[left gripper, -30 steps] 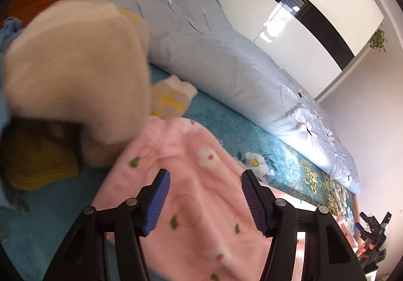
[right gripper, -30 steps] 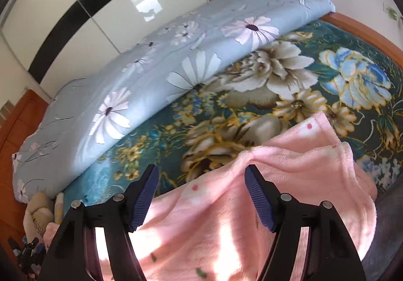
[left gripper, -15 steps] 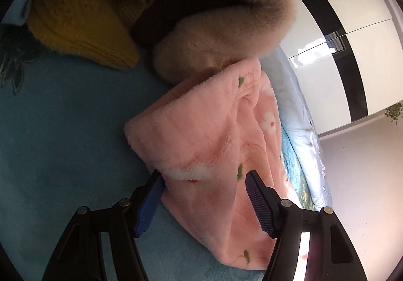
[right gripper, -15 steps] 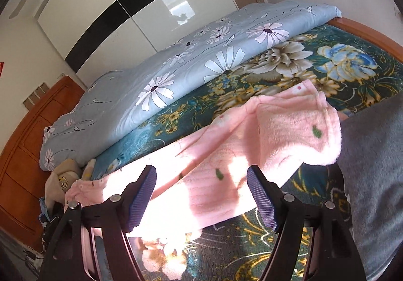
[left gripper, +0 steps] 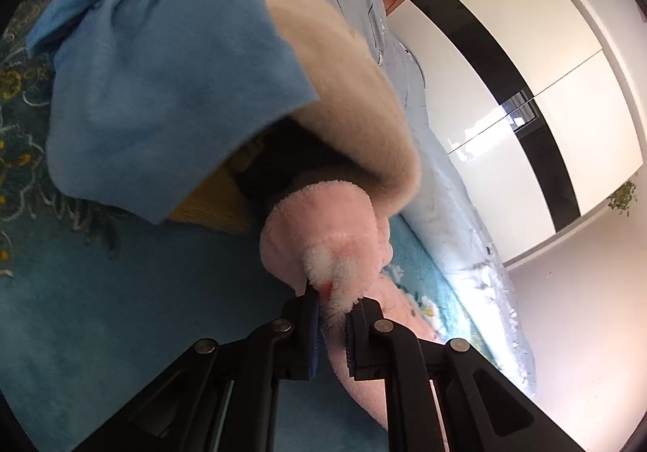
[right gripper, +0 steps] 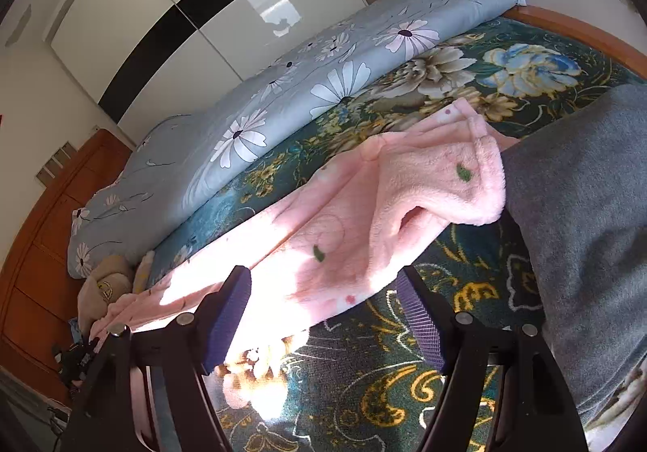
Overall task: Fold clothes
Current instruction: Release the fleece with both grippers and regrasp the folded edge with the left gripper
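Two views share one bed, its cover dark teal with printed blooms in cream, blue and gold, plain turquoise plush in the left wrist view; no writing can be read anywhere, only a round emblem too small to make out on a beige plush thing at 9 o'clock in the right wrist view. Beyond the bed, at 12 o'clock, a glossy white wardrobe crossed by a black band throws back window light, and an orange-brown wooden headboard stands at 9 o'clock. One rolled pale blue quilt with white daisies lies along the far side of the bed. Fleecy and pink, dotted with small green leaves, the pink garment stretches across the cover from 9 o'clock to 2 o'clock, one end folded over beside a grey cloth at 3 o'clock. Spread wide, the right gripper hovers with its ridged pads apart and the garment's near edge between them, untouched. Pressed together, the left gripper pinches a fluffy white-trimmed edge of the same garment. Above it, toward 11 o'clock, a soft blue cloth drapes over a cream fur pile, with a mustard knit beneath
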A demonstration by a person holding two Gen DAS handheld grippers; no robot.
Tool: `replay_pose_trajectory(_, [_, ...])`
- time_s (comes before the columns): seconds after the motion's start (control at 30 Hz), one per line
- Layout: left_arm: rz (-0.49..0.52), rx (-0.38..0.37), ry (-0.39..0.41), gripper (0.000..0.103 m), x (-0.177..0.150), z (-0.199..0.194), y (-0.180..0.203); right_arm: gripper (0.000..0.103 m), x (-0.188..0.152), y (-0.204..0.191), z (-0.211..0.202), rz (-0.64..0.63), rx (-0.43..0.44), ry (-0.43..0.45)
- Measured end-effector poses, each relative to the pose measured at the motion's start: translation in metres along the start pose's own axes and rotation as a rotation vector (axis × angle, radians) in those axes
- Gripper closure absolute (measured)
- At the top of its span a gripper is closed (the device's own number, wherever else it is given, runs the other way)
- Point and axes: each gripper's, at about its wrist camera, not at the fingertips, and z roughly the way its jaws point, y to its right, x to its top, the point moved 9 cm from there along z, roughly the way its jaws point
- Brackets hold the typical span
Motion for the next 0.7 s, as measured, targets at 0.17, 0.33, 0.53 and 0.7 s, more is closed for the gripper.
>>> replay_pose_trajectory(0.17, [-0.068, 0.001, -0.067, 0.092, -0.018, 0.02, -0.03, 0.028, -0.005, 0.026, 0.011, 0.069, -0.012, -0.014])
replay_pose_trajectory(0.33, [-0.039, -0.016, -0.101, 0.083, -0.027, 0.02, -0.022, 0.028, -0.005, 0.033, 0.03, 0.11, 0.019, -0.022])
replay_pose_trajectory(0.53, [0.019, -0.065, -0.131, 0.075, -0.036, 0.005, -0.002, 0.028, 0.011, 0.05, 0.055, 0.362, 0.137, 0.024])
replay_pose_trajectory(0.7, [0.133, -0.078, -0.091, 0.074, -0.039, -0.021, 0.024, 0.028, 0.014, 0.044, 0.06, 0.447, 0.226, 0.084])
